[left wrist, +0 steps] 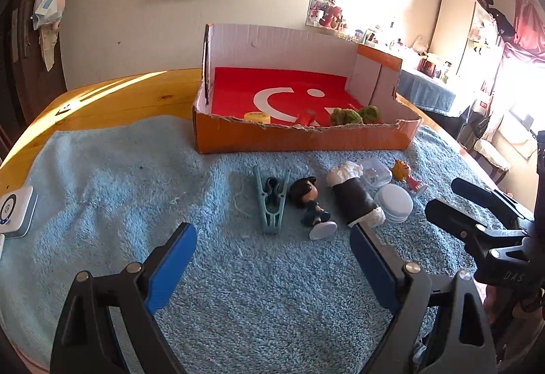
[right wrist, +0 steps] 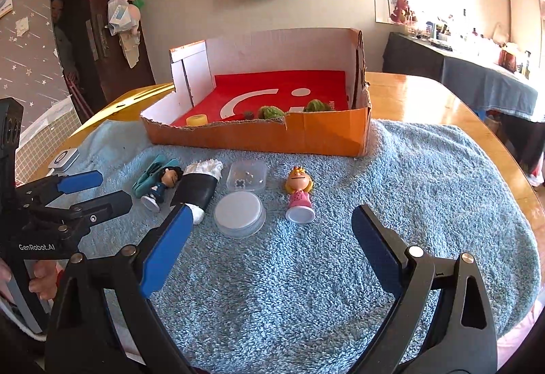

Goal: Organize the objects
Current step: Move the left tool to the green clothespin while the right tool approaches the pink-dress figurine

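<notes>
A blue towel (right wrist: 340,271) covered most of the wooden table (right wrist: 425,94), and an orange box (right wrist: 259,135) with a red floor sat at the towel's far edge. Inside the box, close behind its torn front wall, lay a yellow cap (right wrist: 197,119), a small red thing (left wrist: 305,118) and two green tufts (left wrist: 344,116).

In front of the box ran a loose row of items. Nearest its left end lay a teal clip (left wrist: 271,200), and beside that a dark-haired doll (left wrist: 308,200) on its back. Next came a black roll (right wrist: 197,190) with white ends, then a clear case (right wrist: 247,176) with a white lid (right wrist: 238,213) just before it. A blonde doll (right wrist: 299,193) in pink lay closest to the box's right half.

The left gripper (left wrist: 272,237) hung over the towel in front of the box, its jaws spread wide with nothing between them — the clip and dark-haired doll lay just past its tips, and its right finger overlapped the roll's near end. The right gripper (right wrist: 269,224) was likewise agape and empty, with the lid and blonde doll ahead of its gap.

Off the box's left, a white device (left wrist: 15,210) rested at the towel's edge.
</notes>
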Motion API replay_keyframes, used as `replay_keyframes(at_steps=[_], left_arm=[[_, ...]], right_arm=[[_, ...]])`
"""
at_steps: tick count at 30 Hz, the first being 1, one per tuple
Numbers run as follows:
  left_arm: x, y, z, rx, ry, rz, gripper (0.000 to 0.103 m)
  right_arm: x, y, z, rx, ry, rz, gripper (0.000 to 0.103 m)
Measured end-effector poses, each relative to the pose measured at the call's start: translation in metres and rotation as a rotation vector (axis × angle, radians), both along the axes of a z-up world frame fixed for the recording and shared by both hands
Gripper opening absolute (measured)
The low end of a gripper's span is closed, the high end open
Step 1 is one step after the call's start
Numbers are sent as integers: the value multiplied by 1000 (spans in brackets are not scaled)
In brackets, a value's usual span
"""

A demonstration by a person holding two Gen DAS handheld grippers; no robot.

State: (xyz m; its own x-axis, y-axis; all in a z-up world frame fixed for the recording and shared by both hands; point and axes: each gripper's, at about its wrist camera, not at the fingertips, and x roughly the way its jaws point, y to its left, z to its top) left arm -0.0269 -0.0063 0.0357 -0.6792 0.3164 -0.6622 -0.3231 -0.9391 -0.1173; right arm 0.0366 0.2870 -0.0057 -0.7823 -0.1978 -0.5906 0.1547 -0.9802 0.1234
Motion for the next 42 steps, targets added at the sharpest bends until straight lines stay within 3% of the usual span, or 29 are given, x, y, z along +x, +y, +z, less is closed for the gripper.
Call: replay_keyframes(at_steps=[14, 30, 35, 42], left_arm=[[-15, -8, -5, -10, -33, 17, 93], [-48, -2, -7, -148, -73, -39, 93], [-62, 4, -8, -162, -107, -63, 84], [-69, 4, -9, -175, -117, -95, 83]], right_arm=[[-8, 7, -8, -2, -27, -11, 95], [-34, 34, -15, 23, -116, -61, 95], [-49, 34, -20, 57, -166, -55, 95], [-62, 30, -20, 75, -183, -37, 95]])
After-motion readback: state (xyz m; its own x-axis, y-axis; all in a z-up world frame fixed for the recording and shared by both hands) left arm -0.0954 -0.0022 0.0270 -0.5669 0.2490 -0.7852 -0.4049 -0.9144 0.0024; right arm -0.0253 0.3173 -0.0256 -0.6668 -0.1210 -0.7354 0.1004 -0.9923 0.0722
